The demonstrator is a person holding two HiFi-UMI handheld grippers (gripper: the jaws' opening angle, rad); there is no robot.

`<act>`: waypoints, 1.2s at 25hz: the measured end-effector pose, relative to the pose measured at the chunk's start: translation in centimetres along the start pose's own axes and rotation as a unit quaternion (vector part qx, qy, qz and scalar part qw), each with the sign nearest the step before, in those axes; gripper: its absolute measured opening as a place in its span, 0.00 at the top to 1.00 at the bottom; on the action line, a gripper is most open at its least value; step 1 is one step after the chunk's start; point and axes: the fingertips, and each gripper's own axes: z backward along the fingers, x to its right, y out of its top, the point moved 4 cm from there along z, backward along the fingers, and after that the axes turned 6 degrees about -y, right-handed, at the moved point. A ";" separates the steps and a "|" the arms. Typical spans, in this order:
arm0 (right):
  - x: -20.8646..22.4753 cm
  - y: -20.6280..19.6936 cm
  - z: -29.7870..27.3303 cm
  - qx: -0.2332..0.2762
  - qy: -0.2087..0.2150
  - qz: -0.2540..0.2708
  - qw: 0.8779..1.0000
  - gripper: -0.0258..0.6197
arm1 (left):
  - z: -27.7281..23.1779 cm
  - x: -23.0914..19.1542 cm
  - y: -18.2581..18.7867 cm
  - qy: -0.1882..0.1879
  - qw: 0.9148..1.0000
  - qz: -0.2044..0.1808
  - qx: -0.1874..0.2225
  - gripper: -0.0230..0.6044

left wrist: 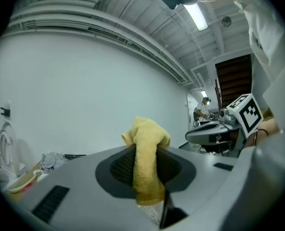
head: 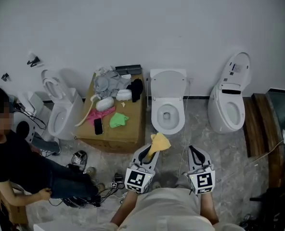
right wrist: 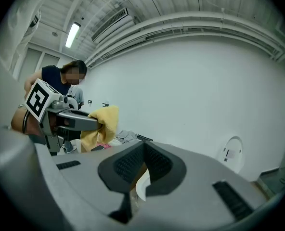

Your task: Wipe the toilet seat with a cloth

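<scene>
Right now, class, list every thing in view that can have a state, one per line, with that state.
yellow cloth: bunched, clamped in the left gripper.
left gripper: shut on the yellow cloth.
right gripper: shut, empty.
middle toilet: lid up, seat down.
right toilet: lid up.
left toilet: lid up.
phone: lying flat, screen dark.
</scene>
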 end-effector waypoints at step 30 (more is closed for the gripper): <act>13.3 -0.1 -23.2 0.021 0.085 -0.026 0.996 0.95 | -21.4 -11.3 0.7 0.073 0.997 -0.010 -0.023 0.80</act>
